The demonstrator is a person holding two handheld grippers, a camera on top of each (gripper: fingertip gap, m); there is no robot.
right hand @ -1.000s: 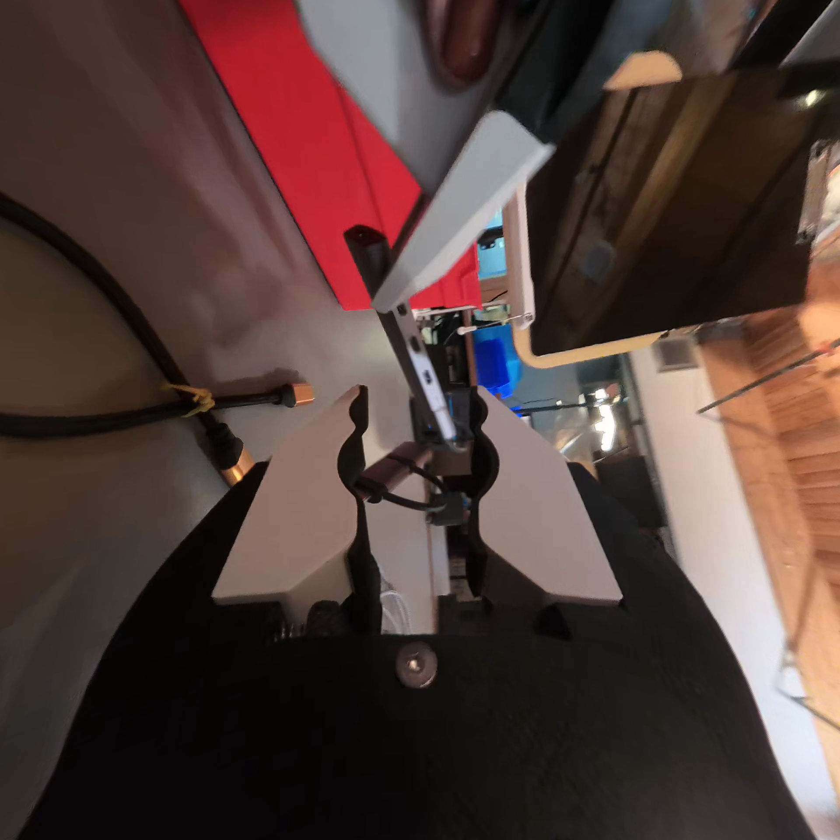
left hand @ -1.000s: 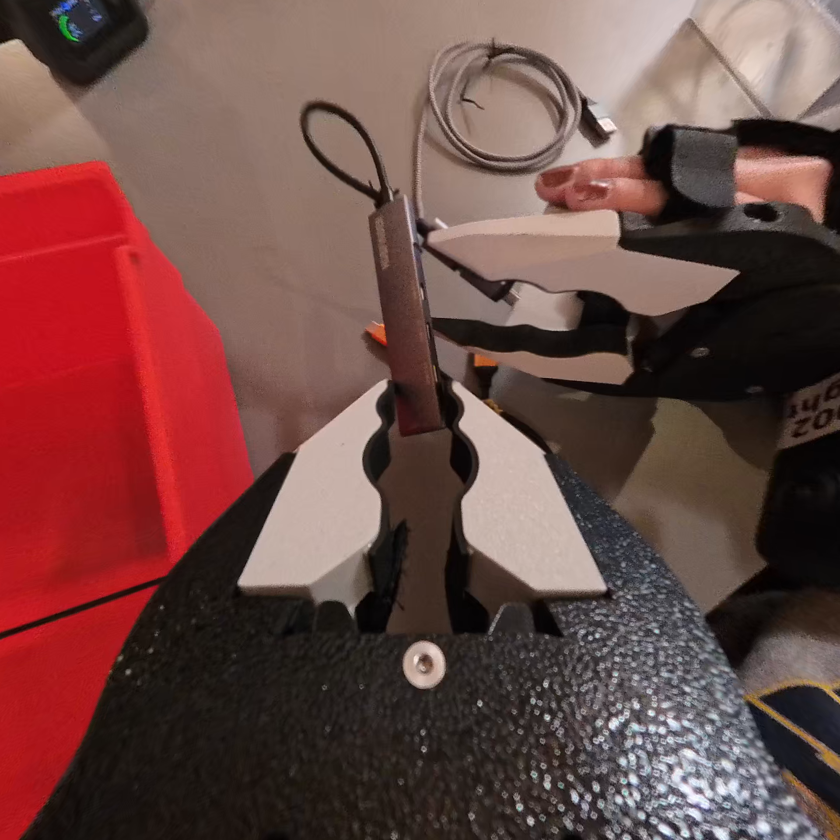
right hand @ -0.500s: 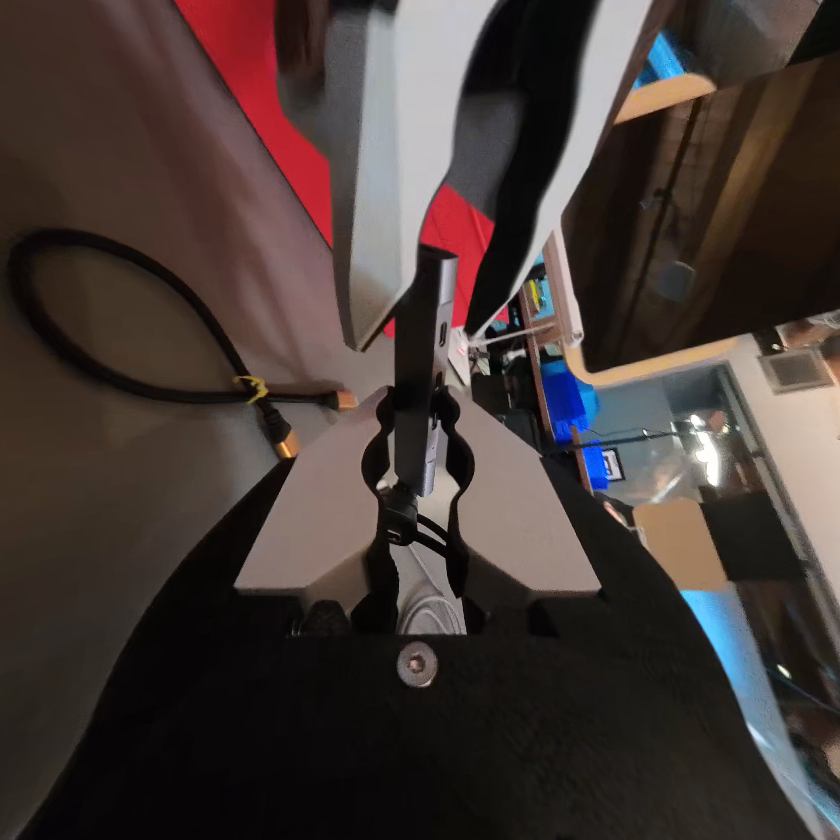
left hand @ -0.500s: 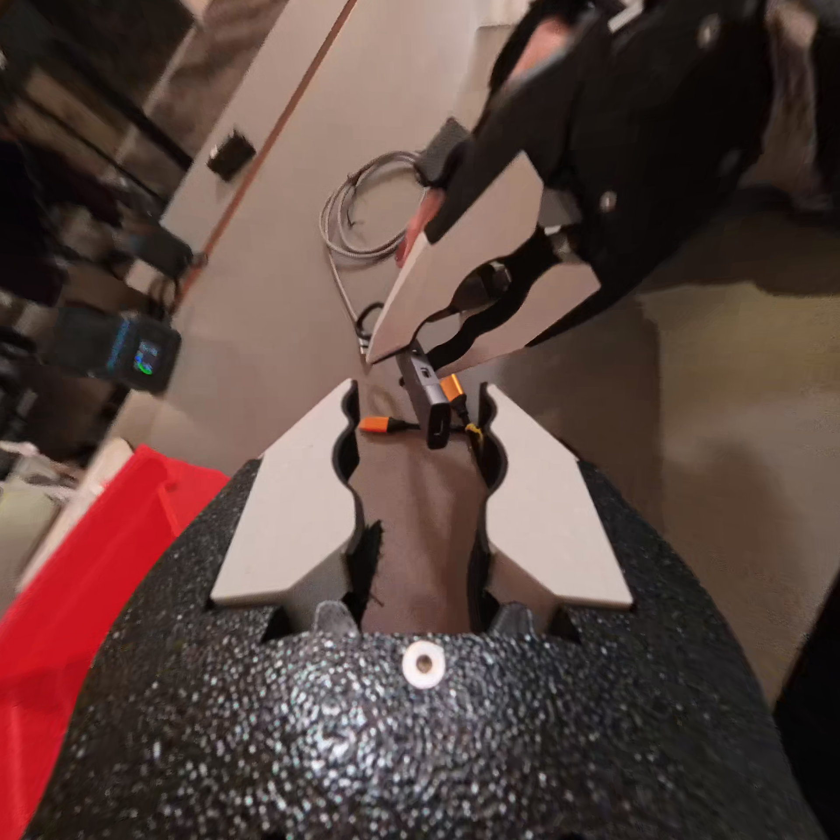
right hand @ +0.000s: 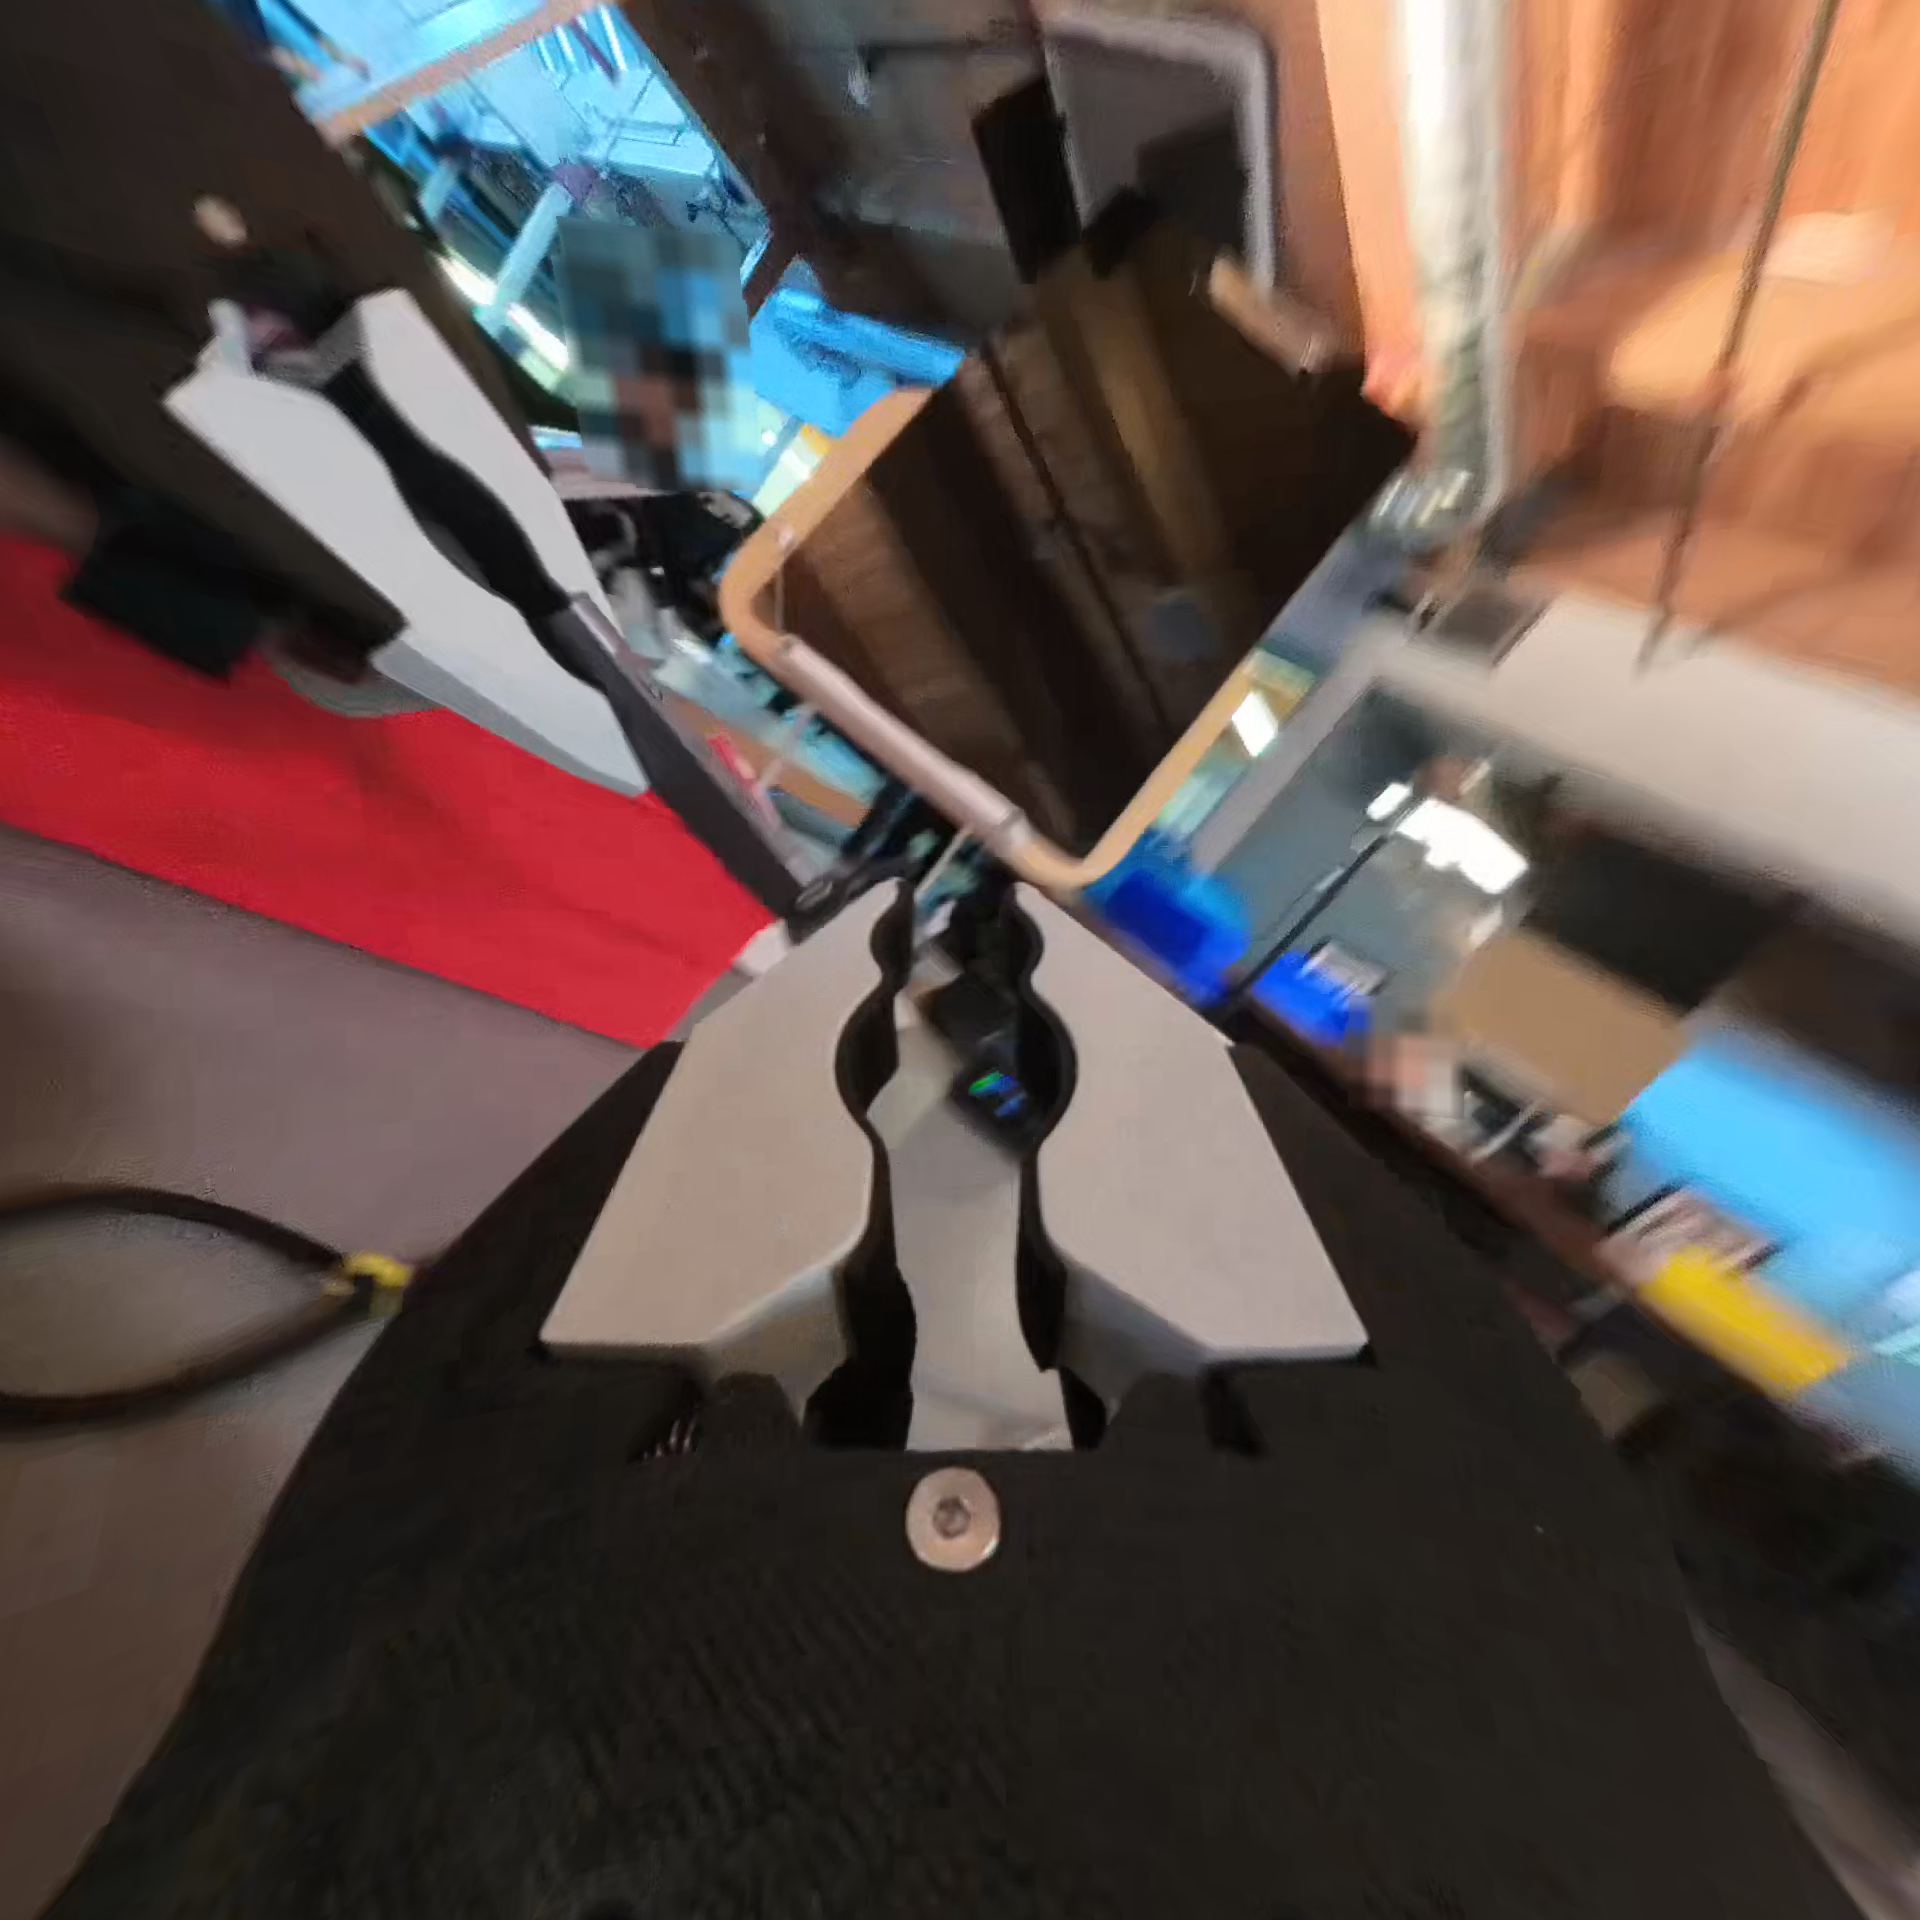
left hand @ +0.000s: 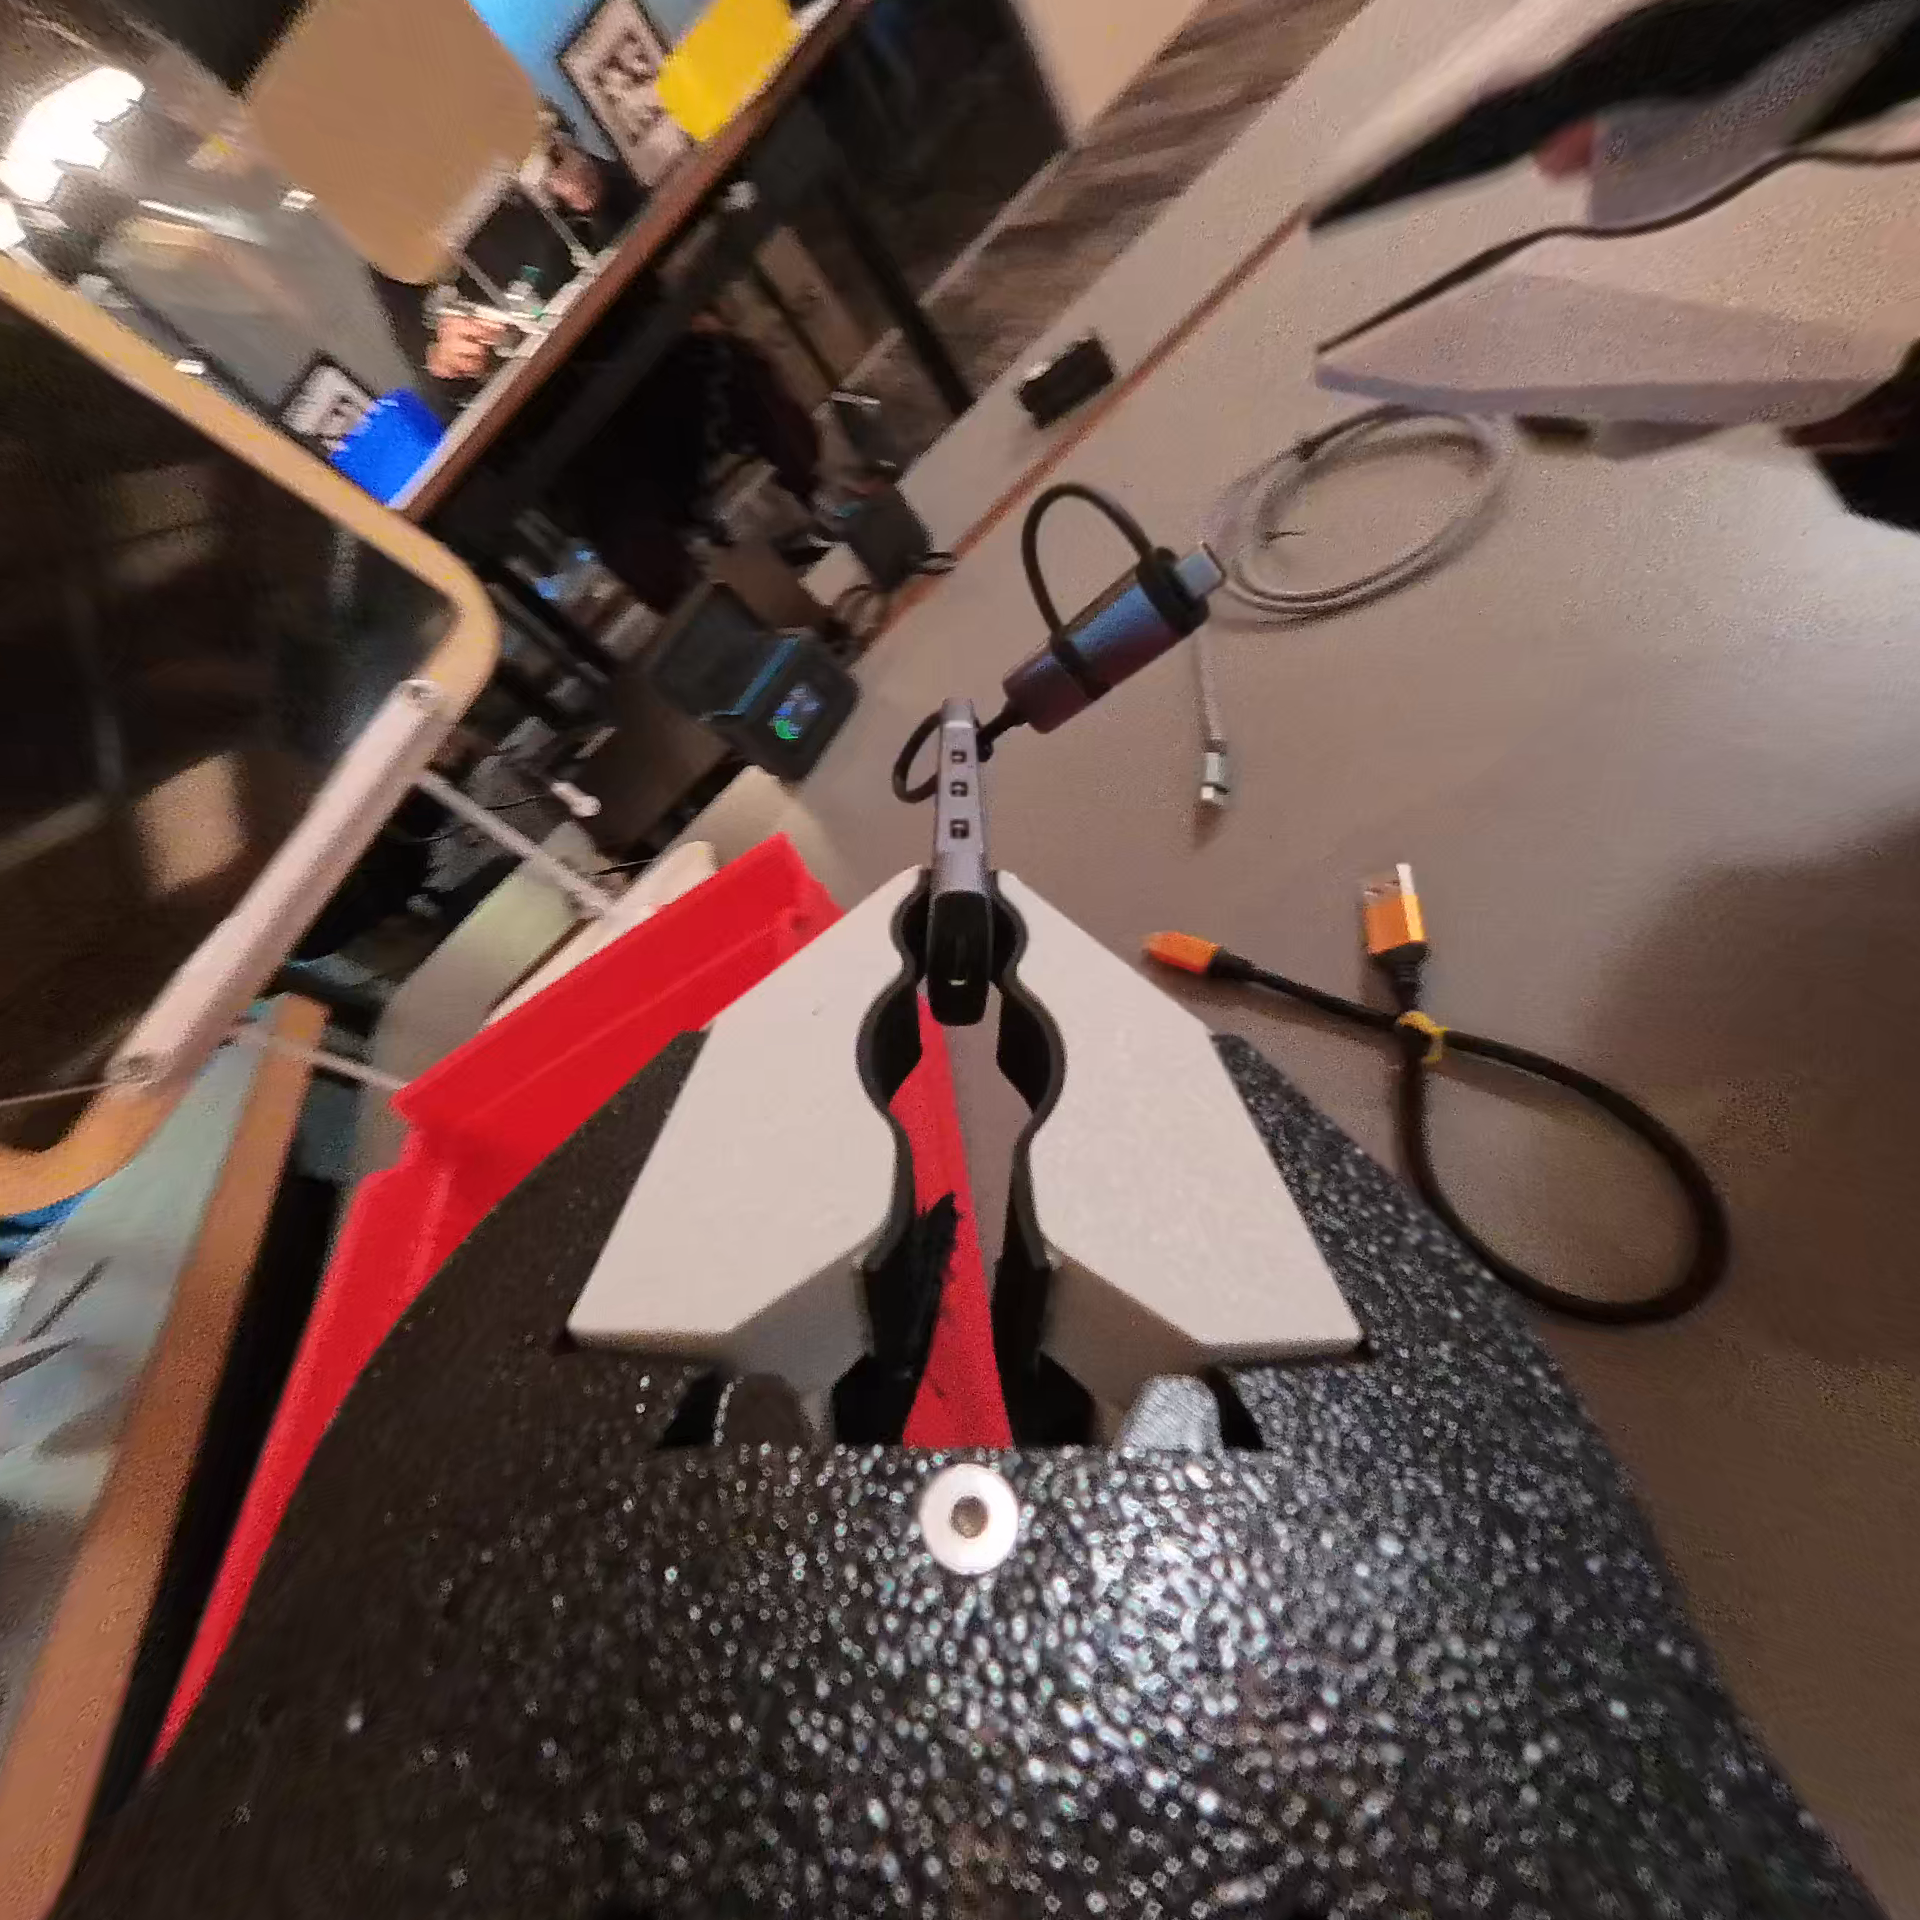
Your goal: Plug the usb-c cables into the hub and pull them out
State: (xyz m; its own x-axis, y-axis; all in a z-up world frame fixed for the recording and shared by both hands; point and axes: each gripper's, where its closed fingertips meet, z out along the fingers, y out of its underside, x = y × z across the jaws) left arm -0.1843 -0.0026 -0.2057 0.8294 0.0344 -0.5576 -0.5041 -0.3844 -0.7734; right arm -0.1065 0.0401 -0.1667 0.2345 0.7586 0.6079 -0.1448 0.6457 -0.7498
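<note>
I've got the hub (left hand: 957,883) pinched edge-on in my left tool (left hand: 957,940), a light, stiff, slick metal bar best held near its end, its pigtail dangling at one o'clock over the smooth counter (left hand: 1558,779) with cables (left hand: 1455,1049) lying at three; the right tool (right hand: 961,935) looks narrowly parted, grasping nothing.

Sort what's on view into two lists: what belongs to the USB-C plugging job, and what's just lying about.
Job:
- grey hub, clamped in the left tongs
- black cable with orange plugs
- silver braided cable
- right tongs

Lying about:
- red bin
- small black device with lit screen
</note>
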